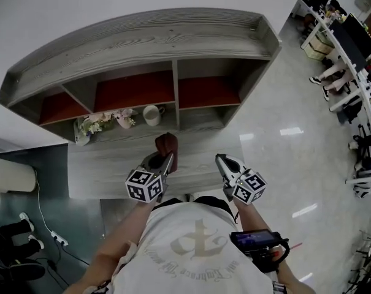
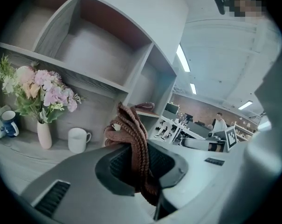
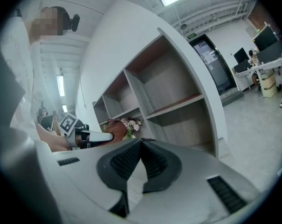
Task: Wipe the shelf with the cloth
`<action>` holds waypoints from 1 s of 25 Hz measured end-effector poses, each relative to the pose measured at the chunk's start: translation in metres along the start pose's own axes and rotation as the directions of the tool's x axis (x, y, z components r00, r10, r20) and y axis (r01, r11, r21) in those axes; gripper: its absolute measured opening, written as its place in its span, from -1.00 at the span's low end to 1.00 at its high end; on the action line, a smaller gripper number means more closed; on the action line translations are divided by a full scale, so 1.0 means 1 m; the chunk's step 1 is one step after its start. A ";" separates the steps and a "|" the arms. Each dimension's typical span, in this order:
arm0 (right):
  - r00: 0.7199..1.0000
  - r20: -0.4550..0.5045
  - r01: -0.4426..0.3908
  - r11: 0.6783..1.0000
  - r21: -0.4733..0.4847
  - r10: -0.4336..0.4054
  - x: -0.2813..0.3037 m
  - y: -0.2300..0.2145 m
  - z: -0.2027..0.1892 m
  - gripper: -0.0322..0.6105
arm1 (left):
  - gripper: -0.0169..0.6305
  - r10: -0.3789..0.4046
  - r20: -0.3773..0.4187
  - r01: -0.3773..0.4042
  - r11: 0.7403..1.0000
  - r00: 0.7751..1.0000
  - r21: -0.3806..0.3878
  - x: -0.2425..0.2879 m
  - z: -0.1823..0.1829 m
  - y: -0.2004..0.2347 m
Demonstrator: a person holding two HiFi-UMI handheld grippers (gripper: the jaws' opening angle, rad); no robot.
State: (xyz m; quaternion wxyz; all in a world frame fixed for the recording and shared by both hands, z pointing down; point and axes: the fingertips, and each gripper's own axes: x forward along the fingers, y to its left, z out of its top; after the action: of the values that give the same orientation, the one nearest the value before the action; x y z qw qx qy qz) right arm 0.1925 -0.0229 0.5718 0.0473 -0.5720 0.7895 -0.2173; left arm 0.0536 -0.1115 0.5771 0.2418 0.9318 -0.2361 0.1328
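Where the cloth is: the brown knitted cloth (image 2: 131,139) is bunched between the jaws of the left gripper (image 2: 141,171), its free end sticking up past the tips.
Cloth against shelf: in the head view it hangs over the grey ledge (image 1: 111,164), just before the upright divider of the shelf (image 1: 142,38). Neither view shows it pressed on wood.
Left gripper: clamped on the cloth, held low over the ledge.
Right gripper (image 3: 140,164): jaws together at the tips, nothing between them, level with the left one but apart from it.
Progress: as I judge it, the cloth is in hand and brought to the shelf, but no stroke shows. No board looks any cleaner than the next, so what has been wiped cannot be told.
Left to do: probably the ledge, the compartment floors and the top board.
In the way: the things at the back of the ledge would need wiping around or moving.
Cloths: one.
Grippers: two.
Upper compartments: three, each with a red back.
White mug (image 2: 78,140): one, at the back of the ledge.
Vase of flowers (image 2: 44,134): one, just left of the mug.
Blue-and-white cup (image 2: 8,122): one, at the far left.
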 end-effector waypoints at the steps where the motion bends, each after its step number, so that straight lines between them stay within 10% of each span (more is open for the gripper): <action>1: 1.000 0.000 0.003 1.000 -0.002 -0.003 -0.001 0.002 0.000 -0.88 | -0.74 0.000 -0.002 0.000 1.000 1.000 -0.003 -0.001 -0.003 0.001; 15: 0.999 -0.030 -0.029 0.998 -0.056 0.027 0.007 -0.008 0.001 -0.88 | -0.74 -0.007 -0.073 0.009 1.000 0.997 0.022 0.014 -0.024 -0.012; 25: 0.996 -0.040 -0.087 0.995 -0.049 0.085 -0.015 -0.061 0.020 -0.88 | -0.74 0.158 -0.068 -0.155 0.987 0.985 0.047 0.062 -0.004 -0.029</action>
State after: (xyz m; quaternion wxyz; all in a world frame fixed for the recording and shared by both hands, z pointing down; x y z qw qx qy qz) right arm 0.2580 -0.0301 0.5754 0.0271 -0.5343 0.8193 -0.2060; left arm 0.1209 -0.1107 0.5915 0.2195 0.9098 -0.2971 0.1894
